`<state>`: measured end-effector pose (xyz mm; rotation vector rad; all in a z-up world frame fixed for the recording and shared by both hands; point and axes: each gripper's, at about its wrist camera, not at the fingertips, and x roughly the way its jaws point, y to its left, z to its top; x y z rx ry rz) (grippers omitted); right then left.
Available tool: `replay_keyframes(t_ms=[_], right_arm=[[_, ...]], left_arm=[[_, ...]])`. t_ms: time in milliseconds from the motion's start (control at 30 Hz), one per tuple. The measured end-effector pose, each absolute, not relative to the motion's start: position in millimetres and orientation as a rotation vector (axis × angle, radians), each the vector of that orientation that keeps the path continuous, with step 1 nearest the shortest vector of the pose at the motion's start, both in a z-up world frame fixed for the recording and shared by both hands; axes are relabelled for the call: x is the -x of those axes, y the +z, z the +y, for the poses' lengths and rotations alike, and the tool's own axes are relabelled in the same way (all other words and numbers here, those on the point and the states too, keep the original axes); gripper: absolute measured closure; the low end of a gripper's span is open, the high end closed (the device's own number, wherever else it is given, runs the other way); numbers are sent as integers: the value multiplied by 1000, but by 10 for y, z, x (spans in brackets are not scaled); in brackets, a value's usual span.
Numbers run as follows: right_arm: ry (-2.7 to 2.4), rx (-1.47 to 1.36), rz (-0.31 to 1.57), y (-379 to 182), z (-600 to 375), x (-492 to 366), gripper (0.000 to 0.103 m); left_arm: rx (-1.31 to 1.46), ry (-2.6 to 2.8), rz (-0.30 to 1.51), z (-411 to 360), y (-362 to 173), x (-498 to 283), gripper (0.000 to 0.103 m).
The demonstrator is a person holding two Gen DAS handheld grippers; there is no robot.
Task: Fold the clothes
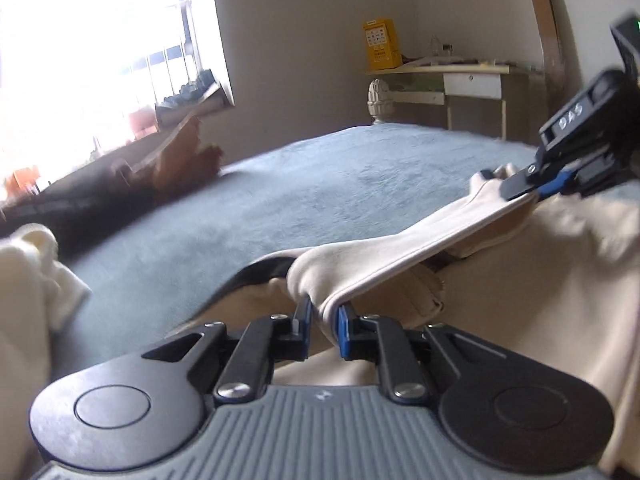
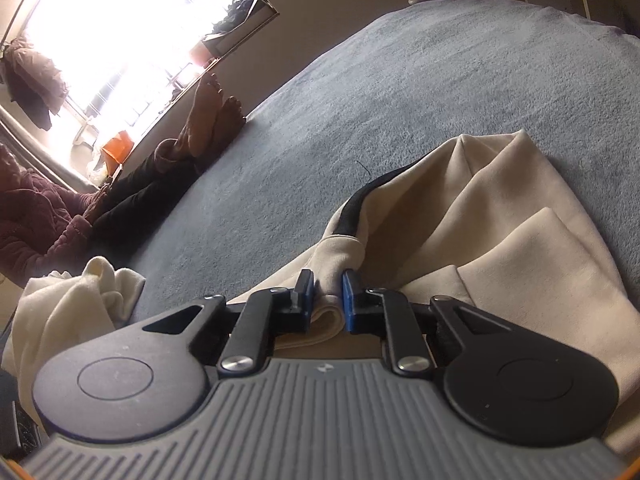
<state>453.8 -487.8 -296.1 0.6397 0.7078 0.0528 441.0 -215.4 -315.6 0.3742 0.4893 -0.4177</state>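
A cream garment with a black trim lies on the blue-grey bed cover. My left gripper is shut on one end of its cream band. The band stretches taut up to the right gripper, which is shut on the other end. In the right wrist view my right gripper pinches a folded edge of the garment next to the black trim. The rest of the garment lies rumpled on the cover.
A second cream cloth lies bunched at the left, also in the right wrist view. A person sits on the bed at the left, bare feet out. A desk with a yellow box stands beyond the bed.
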Motion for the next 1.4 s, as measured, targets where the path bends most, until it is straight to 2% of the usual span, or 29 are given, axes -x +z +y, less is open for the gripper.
replay_keyframes(t_ms=[133, 200, 233, 400, 500, 533, 633, 867, 1067, 1200, 1267, 1333, 1400], right_arm=[[19, -555, 775, -3166, -4791, -4543, 89], [17, -570, 761, -3207, -4801, -4508, 90], [16, -581, 755, -3208, -4809, -4495, 89], [28, -598, 739, -3164, -4830, -4447, 89], [41, -642, 734, -3182, -4876, -4426, 89], [41, -655, 736, -3200, -4890, -4423, 88], [36, -686, 736, -3252, -4917, -4415, 88], [28, -661, 733, -3229, -4932, -4497, 89], [18, -633, 713, -3144, -5026, -4575, 89], [9, -593, 737, -3238, -5001, -4556, 89], [3, -580, 728, -3238, -4982, -4507, 88], [-16, -565, 716, -3175, -4969, -4459, 80], [-43, -513, 690, -3077, -4940, -4394, 79]], left_arm=[[-395, -438, 542, -2175, -3194, -4365, 85], [-330, -462, 557, -2084, -3108, -4358, 65], [-267, -479, 577, -1982, -3057, -4370, 50], [44, -553, 616, -1530, -2821, -4471, 51], [223, -561, 728, -1464, -2916, -4742, 53], [271, -557, 773, -1471, -2989, -4841, 57], [375, -535, 890, -1510, -3233, -5059, 77], [499, -603, 909, -1509, -3359, -5033, 87], [565, -637, 906, -1574, -3508, -4991, 87], [456, -635, 852, -1607, -3476, -4852, 84], [405, -621, 808, -1584, -3364, -4762, 70], [335, -592, 736, -1559, -3227, -4663, 64], [254, -570, 641, -1547, -3054, -4576, 63]])
